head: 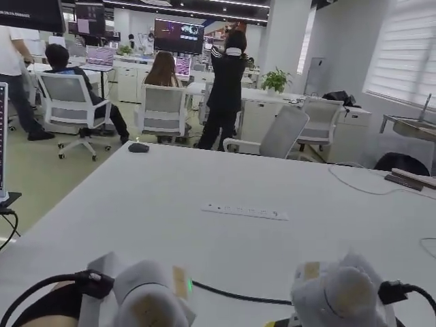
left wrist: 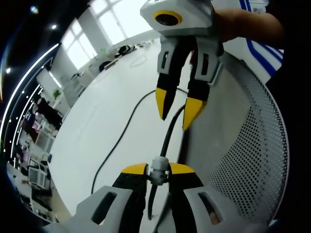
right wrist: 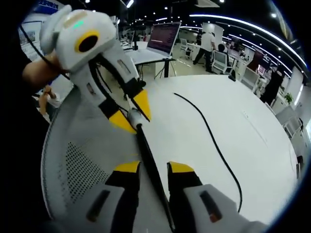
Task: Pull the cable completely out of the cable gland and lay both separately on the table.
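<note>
Left gripper (left wrist: 158, 170) clenched on cable gland (left wrist: 159, 164), held up at near edge of desk (head: 204, 184). Right gripper (right wrist: 154, 168) released, jaws straddling black cable (left wrist: 167, 132) beside gland. Cable looks thin, floppy, probably slick; gland small, rigid. Clamp cable close to gland, pull straight.

White table (head: 170, 231) — perhaps a power strip (head: 244, 212)

An open-plan office: white desks (head: 262, 105), swivel chairs (head: 68, 95), a hanging screen (head: 178, 35) and a potted plant (head: 276, 80).

Head view looks across the table (head: 204, 184); gripper views face each other closely.
</note>
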### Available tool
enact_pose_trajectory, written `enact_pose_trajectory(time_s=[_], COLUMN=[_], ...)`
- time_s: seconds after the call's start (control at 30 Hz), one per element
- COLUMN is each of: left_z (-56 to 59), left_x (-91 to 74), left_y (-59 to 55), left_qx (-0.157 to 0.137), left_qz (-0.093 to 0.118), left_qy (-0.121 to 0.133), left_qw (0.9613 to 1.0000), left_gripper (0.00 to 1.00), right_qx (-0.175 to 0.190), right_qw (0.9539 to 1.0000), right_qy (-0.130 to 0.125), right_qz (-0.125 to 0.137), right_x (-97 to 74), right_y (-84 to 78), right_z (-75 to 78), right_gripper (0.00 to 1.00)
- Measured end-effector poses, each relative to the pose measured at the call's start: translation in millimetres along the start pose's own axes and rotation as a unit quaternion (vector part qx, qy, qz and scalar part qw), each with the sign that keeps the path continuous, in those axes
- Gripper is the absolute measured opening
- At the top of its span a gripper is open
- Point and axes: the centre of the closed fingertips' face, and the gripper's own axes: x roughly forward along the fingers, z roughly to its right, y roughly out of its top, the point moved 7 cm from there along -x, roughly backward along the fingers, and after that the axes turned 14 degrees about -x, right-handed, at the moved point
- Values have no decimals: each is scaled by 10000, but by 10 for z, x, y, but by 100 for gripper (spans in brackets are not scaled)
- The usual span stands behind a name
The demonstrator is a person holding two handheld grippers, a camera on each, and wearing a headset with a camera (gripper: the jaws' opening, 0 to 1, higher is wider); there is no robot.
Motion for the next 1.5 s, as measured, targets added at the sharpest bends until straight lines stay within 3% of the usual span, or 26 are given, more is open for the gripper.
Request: enact_pose_trajectory(time_s=[0.1,0.17,0.27,0.33,0.43,0.5,0.57,0.9,1.17,1.5], left_z=[29,62,85,88,101,120,115,74,-5,-59], left_x=[3,6,12,5,0,4,0,-6,-42,-73], left_y=[18,30,38,46,44,39,46,40,47,21], left_qx=[17,49,141,129,176,144,139,101,-19,-118], left_qz=[3,16,-23,-7,-14,-23,8,-19,62,137], left_qy=[-6,-46,-39,-54,-65,-141,-98,-33,108,197], left_qw=[10000,10000,9999,9999,9998,9998,9999,9999,9999,9996], left_gripper=[17,17,17,17,17,17,17,17,17,17], right_qx=[-173,-468,-623,-779,-1134,-1165,-1020,-1197,-1098,-1116], right_qw=[9995,9983,9968,9953,9909,9906,9923,9904,9911,9870], right_qy=[233,341,424,374,352,301,327,200,82,-20], right_qz=[97,-18,-260,-431,-630,-655,-628,-660,-747,-1153], right_x=[103,175,300,349,354,344,334,260,145,123], right_y=[168,212,221,194,153,145,145,80,-22,-182], right_z=[-63,-102,-160,-168,-164,-146,-134,-119,-17,49], right_gripper=[22,25,25,22,9,3,3,2,2,2])
